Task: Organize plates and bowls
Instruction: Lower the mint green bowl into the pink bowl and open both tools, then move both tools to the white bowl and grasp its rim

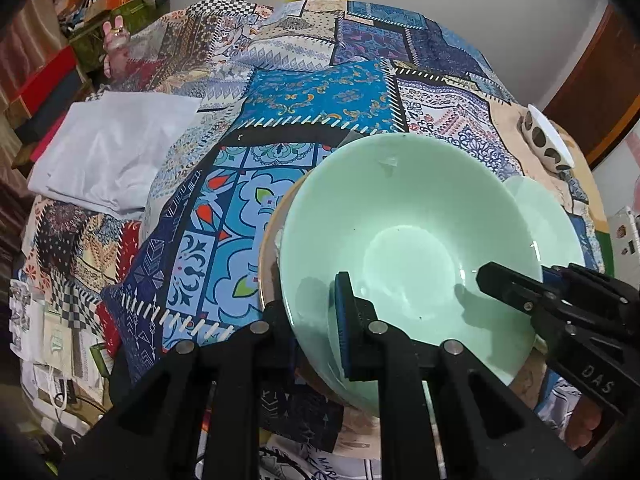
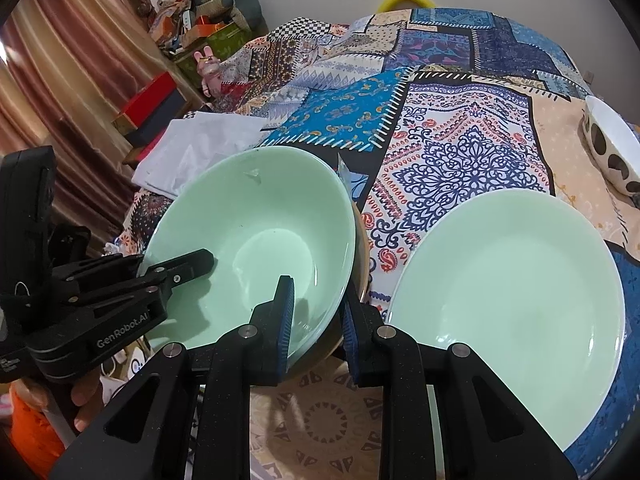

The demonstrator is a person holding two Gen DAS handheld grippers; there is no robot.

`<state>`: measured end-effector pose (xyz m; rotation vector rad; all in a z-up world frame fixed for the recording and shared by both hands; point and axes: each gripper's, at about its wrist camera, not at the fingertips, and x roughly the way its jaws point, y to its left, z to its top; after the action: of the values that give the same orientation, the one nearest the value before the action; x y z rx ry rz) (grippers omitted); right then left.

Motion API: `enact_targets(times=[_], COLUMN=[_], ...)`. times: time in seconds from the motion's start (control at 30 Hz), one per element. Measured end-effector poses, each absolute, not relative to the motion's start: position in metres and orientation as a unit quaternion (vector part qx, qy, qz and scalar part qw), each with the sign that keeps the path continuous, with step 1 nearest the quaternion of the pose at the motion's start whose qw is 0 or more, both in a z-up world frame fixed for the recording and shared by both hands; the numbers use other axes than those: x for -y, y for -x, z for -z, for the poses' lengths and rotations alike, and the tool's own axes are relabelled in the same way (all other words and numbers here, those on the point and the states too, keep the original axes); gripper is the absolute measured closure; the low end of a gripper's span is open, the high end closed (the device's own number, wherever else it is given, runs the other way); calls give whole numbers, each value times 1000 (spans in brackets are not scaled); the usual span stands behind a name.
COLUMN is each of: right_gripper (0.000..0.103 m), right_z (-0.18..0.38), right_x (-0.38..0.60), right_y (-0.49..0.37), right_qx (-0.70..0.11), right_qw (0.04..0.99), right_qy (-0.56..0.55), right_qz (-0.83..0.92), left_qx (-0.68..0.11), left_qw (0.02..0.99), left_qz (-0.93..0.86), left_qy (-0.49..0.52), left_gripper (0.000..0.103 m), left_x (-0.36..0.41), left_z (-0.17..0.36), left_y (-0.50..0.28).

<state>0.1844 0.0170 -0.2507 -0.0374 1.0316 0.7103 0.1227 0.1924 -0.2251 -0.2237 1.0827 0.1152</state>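
- The left gripper [image 1: 308, 312] is clamped on the near-left rim of the mint-green bowl [image 1: 408, 224].
- The right gripper [image 2: 318, 320] pinches the same bowl's rim on the opposite side.
- The bowl sits tilted over a tan-rimmed dish [image 1: 272, 236] on the patchwork cloth [image 1: 312, 92].
- A green plate [image 2: 516, 300] lies just beside it; a spotted bowl [image 2: 612, 148] stands well apart.

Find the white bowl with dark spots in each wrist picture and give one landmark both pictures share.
Left wrist view: the spotted bowl sits at the far right edge, tilted on the patchwork cloth.
Right wrist view: the spotted bowl is at the upper right edge, beyond the green plate.
Shared landmark: the green bowl.
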Motion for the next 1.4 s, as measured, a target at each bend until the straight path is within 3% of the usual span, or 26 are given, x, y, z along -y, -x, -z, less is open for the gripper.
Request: enact_targets(times=[0.57,0.63,0.87,0.97,1.07,1.13,1.23,1.4], right_gripper=[78,78,77,75,68,57,49,42], right_z=[237,236,225,219,210,206,196,184], right_x=[11,15,39,53,69,81,105,135], right_y=[-186,-187,-187,-188,-190,-192,-198,-211], right_qx=[-455,-455,-439,-430,-417,-410,-395,-381], right_qw=[825,824,836,844,854,860,873,887], right_qy=[11,9,12,10,8,3,-7,-16], right_qz=[-336,-337,-328,-322,-311,-304,-286,-259], left_qx=[-519,-521,-502,-484,-474,-463,-446,-431], left_qw=[849,848,857,869,876,882,891,900], left_qz=[-76,-78,-94,-90,-84,-79,-69,-43], left_qy=[56,58,63,49,43,42,45,46], left_gripper=[85,81,52,47,44,40,32,30], left_x=[-176,-176,-174,-165,-155,-145,-132,-101], left_z=[224,221,202,186,172,161,148,131], left_y=[-136,-136,-135,-134,-136,-138,-141,-155])
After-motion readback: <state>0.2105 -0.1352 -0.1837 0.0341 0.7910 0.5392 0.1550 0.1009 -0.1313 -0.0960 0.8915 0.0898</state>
